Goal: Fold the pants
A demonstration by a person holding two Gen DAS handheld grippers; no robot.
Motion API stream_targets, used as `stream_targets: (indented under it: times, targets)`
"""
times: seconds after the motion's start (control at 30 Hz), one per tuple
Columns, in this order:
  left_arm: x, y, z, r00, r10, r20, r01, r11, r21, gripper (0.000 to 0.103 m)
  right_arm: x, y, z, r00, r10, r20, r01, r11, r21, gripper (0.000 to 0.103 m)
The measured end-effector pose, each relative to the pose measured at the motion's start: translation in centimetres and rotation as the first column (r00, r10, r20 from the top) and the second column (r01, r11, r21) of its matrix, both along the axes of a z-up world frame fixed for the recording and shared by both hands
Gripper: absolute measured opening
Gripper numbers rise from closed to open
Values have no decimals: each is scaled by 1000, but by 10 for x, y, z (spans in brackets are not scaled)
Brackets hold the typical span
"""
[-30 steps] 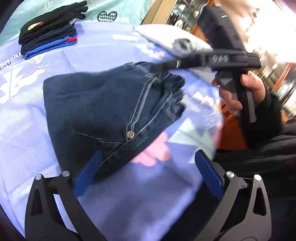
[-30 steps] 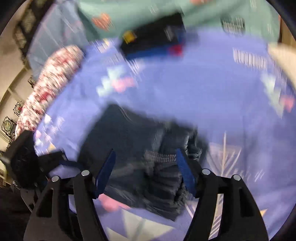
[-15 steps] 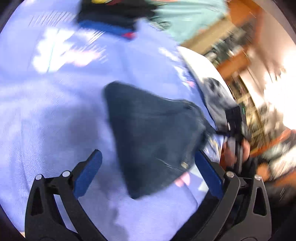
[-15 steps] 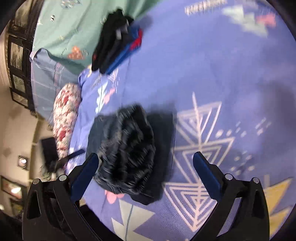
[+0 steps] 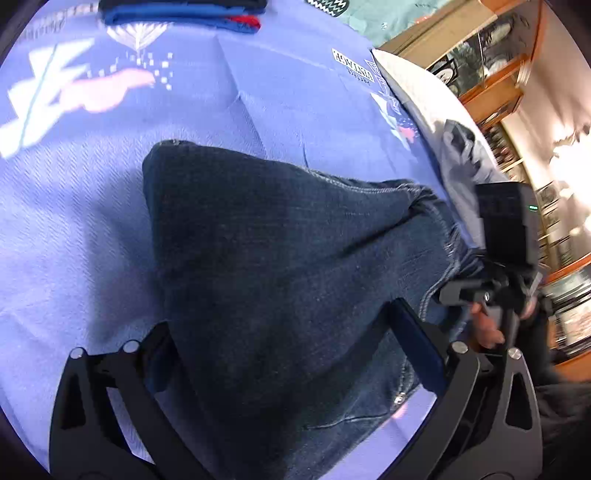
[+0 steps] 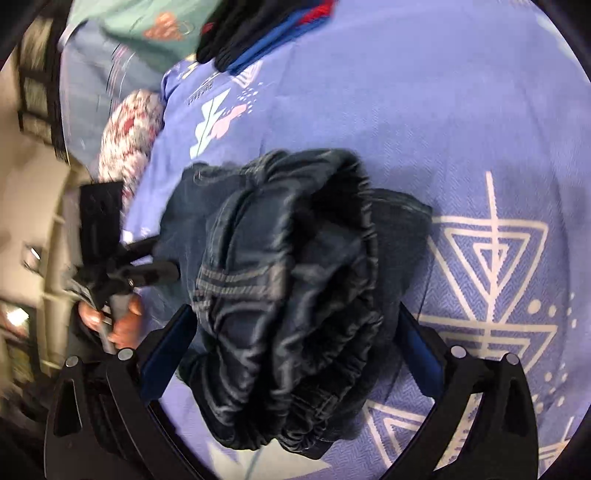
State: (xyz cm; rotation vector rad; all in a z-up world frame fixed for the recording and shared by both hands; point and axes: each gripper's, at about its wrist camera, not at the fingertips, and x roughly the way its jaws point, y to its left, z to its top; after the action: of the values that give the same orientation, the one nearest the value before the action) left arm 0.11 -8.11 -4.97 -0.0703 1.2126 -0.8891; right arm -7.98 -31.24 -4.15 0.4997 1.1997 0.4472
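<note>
Denim pants [image 6: 280, 280] bundled btwn open right gripper [image 6: 291, 354] jaws.

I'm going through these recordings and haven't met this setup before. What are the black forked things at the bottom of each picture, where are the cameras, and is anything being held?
No robot here: a person holds a two-finger tool in each hand, with a fisheye camera looking along its fingers. One picture is from the left gripper, the other from the right gripper. Folded dark jeans lie on a purple patterned bedspread, with a stack of folded clothes behind. Both grippers are open around the jeans, gripping nothing; the right one's jaws have just been opening.
</note>
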Motion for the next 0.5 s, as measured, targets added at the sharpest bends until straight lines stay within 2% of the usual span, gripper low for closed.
stream_targets:
  times: [0.07,0.17,0.2,0.27,0.33,0.37,0.43,0.47,0.5]
  targets:
    - [-5,-2,5,999,-4,53,3,1000,16,91,-12,2,7,998,-31,52,32,999,-24,83]
    - [-5,3,16,999,9,46,-7,999,-44,86,-23,-2,21,991,-48,124,46,999,15,68]
    - [-4,6,20,1000,13,27,-11,997,-73,86,-28,-1,30,987,-35,158,30,999,37,67]
    - [0,2,21,1000,7,15,-5,997,-81,87,-33,3,41,980,-9,200,4,1000,27,66]
    - [6,-7,9,1000,-18,-22,17,999,-41,101,-32,10,38,981,39,188,-29,998,-52,68]
    - [8,-14,2,999,-13,-40,13,1000,-19,101,-28,10,33,986,31,163,-23,998,-53,75]
    - [10,-17,-3,999,-7,-35,6,1000,-7,101,-17,1,10,999,-8,52,9,1000,-23,86]
    - [10,-22,-3,1000,-15,-25,16,1000,5,101,-14,-1,4,1000,-5,21,5,1000,-8,93]
    - [10,-25,-4,999,-22,-26,22,1000,18,101,-10,-4,-2,1000,-2,26,0,999,45,97]
